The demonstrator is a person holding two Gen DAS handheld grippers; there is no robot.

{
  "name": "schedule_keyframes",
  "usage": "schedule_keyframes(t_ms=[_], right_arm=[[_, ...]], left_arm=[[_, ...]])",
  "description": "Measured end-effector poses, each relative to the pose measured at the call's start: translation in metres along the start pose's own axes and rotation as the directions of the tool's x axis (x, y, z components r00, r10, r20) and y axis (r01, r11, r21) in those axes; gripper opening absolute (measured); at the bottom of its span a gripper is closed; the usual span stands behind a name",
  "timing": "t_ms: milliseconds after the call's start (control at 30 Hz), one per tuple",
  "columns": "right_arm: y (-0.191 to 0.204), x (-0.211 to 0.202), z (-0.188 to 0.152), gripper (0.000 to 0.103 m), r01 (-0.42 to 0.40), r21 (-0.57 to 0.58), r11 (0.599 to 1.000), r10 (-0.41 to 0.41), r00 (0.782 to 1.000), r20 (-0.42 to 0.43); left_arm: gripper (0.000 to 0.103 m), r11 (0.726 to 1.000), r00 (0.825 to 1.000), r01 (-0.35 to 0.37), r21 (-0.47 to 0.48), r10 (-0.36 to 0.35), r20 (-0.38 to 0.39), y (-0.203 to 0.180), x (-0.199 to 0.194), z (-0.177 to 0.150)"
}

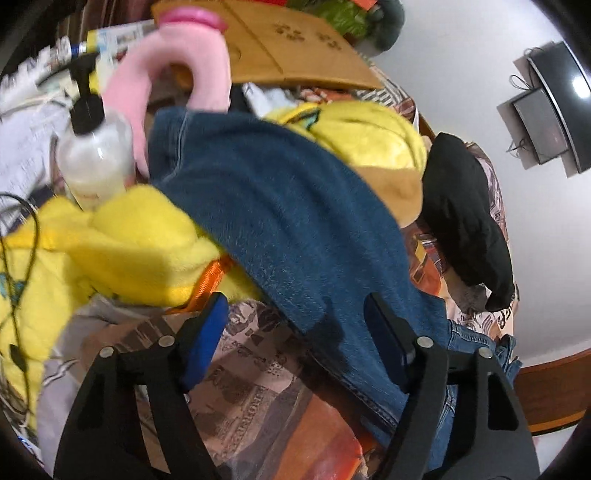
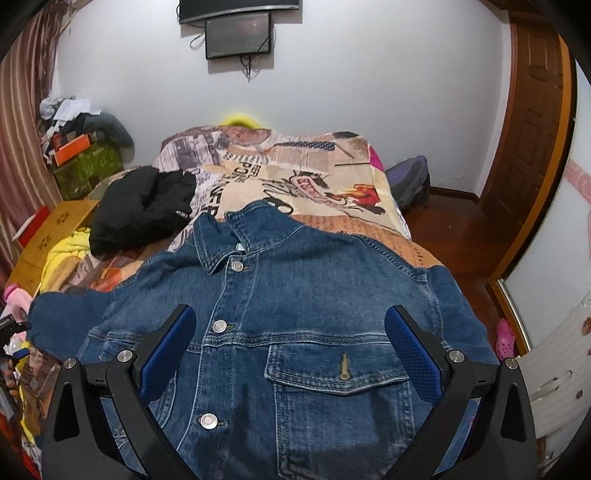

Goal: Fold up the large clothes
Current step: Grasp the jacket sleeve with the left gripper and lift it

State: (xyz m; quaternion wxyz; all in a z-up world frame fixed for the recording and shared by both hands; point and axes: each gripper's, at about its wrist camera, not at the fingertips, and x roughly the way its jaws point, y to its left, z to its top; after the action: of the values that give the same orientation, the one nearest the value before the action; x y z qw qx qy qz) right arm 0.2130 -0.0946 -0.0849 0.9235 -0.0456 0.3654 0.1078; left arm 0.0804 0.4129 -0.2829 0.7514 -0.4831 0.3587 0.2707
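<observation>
**Denim jacket spread on the bed, both pairs of fingers apart**

Blue pads line the fingers of the right gripper [image 2: 290, 354], which stand wide apart above the front of a denim jacket [image 2: 295, 332] and grasp nothing. The jacket lies front-up on the bed [image 2: 332, 177], collar toward the far wall, its metal buttons closed down the middle and a flap pocket between the two fingers. One sleeve reaches out to the left of that view.

The left gripper [image 1: 295, 332] has its fingers released too; that sleeve [image 1: 277, 206] runs between them, but the pads do not press on it. The picture is blurred there. The sleeve drapes over a yellow fleece blanket [image 1: 122, 236].

Beyond the sleeve stand a clear pump bottle [image 1: 96, 155] and a pink plush toy [image 1: 177, 70], with a wooden board [image 1: 288, 48] behind them. A black garment [image 2: 144, 206] lies crumpled on the patterned bedspread, just beside the jacket's shoulder. Two dark screens [image 2: 238, 35] hang on the white wall, and a wooden door [image 2: 532, 122] stands at the right.
</observation>
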Motion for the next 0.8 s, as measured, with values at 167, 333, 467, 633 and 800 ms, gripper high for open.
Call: schedule_keyframes(t_ms=[167, 333, 467, 633, 800], right_arm=[[0.003, 0.008, 0.000, 0.102, -0.004, -0.019, 1.000, 0.003, 1.000, -0.021], [0.007, 0.011, 0.002, 0.102, -0.008, -0.030, 1.000, 0.007, 1.000, -0.029], [0.006, 0.010, 0.001, 0.102, -0.006, -0.035, 0.999, 0.005, 1.000, -0.030], [0.001, 0.004, -0.001, 0.102, -0.020, -0.018, 1.000, 0.019, 0.999, -0.031], [-0.010, -0.005, -0.001, 0.102, -0.033, 0.003, 0.999, 0.033, 0.999, -0.015]], left_arm=[[0.064, 1.000, 1.000, 0.011, 0.011, -0.011, 0.000, -0.003, 0.013, 0.004], [0.042, 0.999, 0.999, -0.040, 0.003, 0.040, 0.030, 0.004, 0.021, 0.023], [0.022, 0.992, 0.990, -0.115, 0.050, 0.110, 0.082, -0.008, 0.012, 0.024], [0.009, 0.990, 0.986, -0.106, 0.091, 0.093, 0.139, -0.035, -0.009, 0.027], [0.007, 0.970, 0.967, -0.091, 0.226, 0.032, 0.252, -0.096, -0.048, 0.030]])
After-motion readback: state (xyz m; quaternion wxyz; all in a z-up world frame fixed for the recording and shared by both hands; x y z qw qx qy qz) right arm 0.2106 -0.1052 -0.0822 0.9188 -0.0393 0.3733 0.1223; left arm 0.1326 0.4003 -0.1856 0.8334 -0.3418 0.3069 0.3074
